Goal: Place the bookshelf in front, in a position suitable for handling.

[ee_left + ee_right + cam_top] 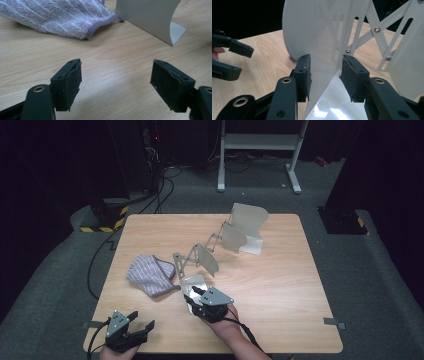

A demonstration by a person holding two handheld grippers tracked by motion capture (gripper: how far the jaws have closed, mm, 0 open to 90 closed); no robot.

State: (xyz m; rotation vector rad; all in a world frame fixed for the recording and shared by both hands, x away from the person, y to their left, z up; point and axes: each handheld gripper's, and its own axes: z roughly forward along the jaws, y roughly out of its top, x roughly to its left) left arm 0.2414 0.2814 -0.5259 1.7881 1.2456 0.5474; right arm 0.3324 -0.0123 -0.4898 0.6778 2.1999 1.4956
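Here right tool (325, 77) half-spread astride metal rack (329, 37) plate (pads apart); left tool (116, 85) spread wide.

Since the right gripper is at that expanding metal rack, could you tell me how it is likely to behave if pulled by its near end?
The rack would probably stretch rather than slide whole: scissor links join its plates. The thin, glossy near plate looks slippery between the right gripper pads, which stand apart around its edge. It may tip, being tall on narrow feet.

Striped cloth (150, 275) on wooden table (280, 285); white metal stand (260, 150) beyond, black cables (160, 190) on floor.
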